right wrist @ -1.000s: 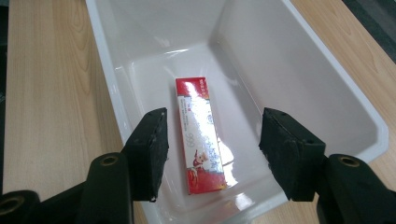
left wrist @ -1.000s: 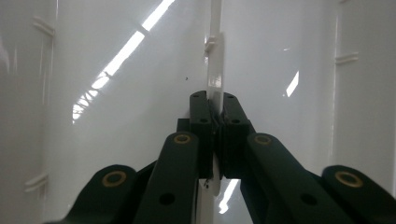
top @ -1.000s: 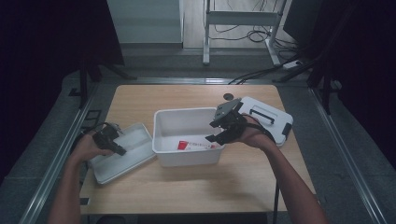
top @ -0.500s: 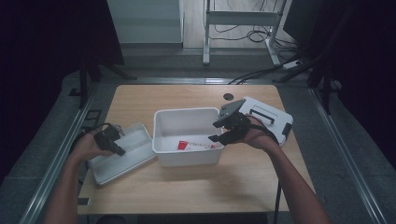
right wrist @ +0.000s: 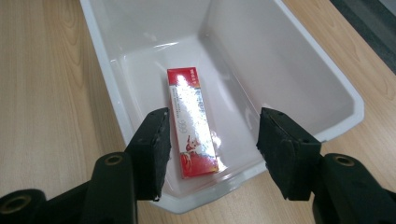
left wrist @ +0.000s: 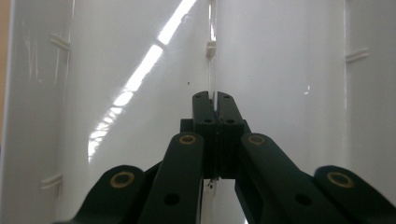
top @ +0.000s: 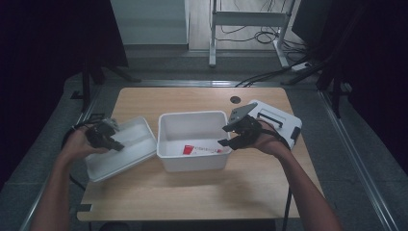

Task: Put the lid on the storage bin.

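At the left of the high view lies a white lid (top: 126,147), tilted, its near-left part raised off the table. My left gripper (top: 113,144) is shut on it. In the left gripper view my left gripper (left wrist: 213,99) pinches a thin raised rib of the lid (left wrist: 289,70). An open white bin (top: 192,115) stands mid-table with a red box (top: 188,149) flat on its floor. My right gripper (top: 228,136) hovers open over the bin's right rim. In the right gripper view my right gripper (right wrist: 213,119) stands wide, with the red box (right wrist: 192,121) below in the bin (right wrist: 261,56).
A white device with a handle (top: 279,120) lies at the table's right edge, behind my right hand. A round cable hole (top: 235,99) sits in the wooden table (top: 192,192) near its far edge. Dark equipment stands surround the table.
My left hand has risen, and the lid's near-left part has come up with it. The right gripper has stayed over the bin's right rim.
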A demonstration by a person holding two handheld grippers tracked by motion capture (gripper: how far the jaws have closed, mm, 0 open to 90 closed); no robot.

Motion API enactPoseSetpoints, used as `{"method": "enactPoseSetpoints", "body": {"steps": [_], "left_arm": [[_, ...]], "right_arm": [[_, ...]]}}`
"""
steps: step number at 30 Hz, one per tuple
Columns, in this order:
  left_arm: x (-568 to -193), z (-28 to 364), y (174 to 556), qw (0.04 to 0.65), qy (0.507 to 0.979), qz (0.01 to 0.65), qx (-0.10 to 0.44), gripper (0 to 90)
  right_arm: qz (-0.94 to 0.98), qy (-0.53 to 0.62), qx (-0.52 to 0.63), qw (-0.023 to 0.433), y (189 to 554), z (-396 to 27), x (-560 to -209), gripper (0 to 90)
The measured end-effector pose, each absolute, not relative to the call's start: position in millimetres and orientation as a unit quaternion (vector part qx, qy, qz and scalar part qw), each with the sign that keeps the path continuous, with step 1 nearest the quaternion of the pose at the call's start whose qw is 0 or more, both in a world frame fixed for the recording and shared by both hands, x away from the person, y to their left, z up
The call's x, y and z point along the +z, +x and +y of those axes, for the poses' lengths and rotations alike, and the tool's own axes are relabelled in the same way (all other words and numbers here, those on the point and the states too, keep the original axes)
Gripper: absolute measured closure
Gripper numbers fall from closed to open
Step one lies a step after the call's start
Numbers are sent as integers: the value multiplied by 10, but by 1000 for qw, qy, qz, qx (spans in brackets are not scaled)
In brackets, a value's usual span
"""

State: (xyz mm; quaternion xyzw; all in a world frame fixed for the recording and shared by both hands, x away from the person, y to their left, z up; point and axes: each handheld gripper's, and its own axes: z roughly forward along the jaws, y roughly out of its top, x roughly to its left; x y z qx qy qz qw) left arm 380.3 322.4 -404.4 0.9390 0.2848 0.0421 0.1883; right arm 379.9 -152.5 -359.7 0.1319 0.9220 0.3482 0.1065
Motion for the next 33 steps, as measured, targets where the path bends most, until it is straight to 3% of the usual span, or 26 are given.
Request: {"method": "enactPoseSetpoints", "body": {"steps": [5, 13, 33], "left_arm": [[-3595, 3289, 3759, 207, 934, 283, 66, 897], [-3186, 3148, 3770, 215, 937, 263, 84, 897], [-3001, 2449, 4012, 226, 949, 205, 77, 897]], "right_arm": [[920, 134, 352, 109, 3773, -1573, -3587, 441], [916, 146, 358, 110, 3753, -1679, -3607, 441], [904, 186, 367, 118, 3765, -2025, -3710, 433]]}}
